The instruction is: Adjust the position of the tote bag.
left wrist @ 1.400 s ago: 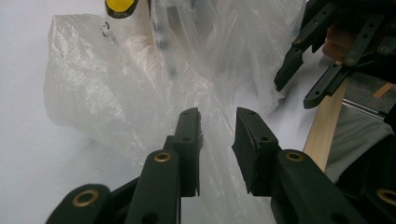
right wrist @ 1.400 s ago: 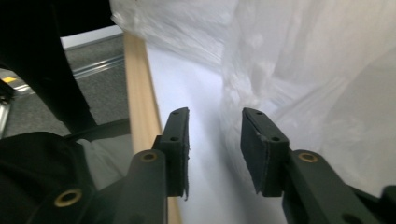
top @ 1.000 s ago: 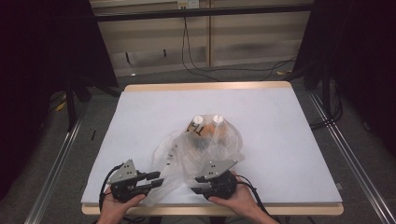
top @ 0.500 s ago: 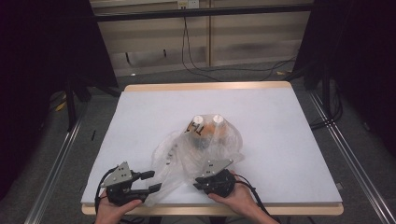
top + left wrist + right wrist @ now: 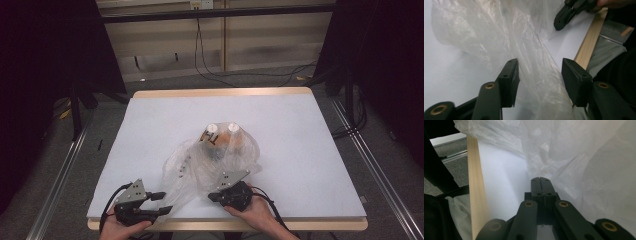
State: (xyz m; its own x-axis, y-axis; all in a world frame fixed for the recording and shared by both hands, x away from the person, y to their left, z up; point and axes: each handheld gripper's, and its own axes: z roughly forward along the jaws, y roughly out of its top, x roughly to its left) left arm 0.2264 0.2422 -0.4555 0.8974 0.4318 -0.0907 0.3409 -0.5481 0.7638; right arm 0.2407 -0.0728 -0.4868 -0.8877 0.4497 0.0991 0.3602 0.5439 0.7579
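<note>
White table (image 5: 310,150), wood-edged; clear plastic bag (image 5: 200,167) lying on it.

Clear, milky plastic bag (image 5: 200,167); white-capped bottles (image 5: 222,135); white table (image 5: 300,150), pale wood edge; black grippers (image 5: 142,205)

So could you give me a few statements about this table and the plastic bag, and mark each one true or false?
1. The clear plastic bag lies on a white table. True.
2. The right hand-held gripper has its jaws wide apart. False: they are pressed together.
3. Bag film runs between the jaws of the left hand-held gripper, which stand apart. True.
4. The two white-capped bottles stand outside the bag, at the table's far edge. False: they sit inside it, near the middle.
</note>
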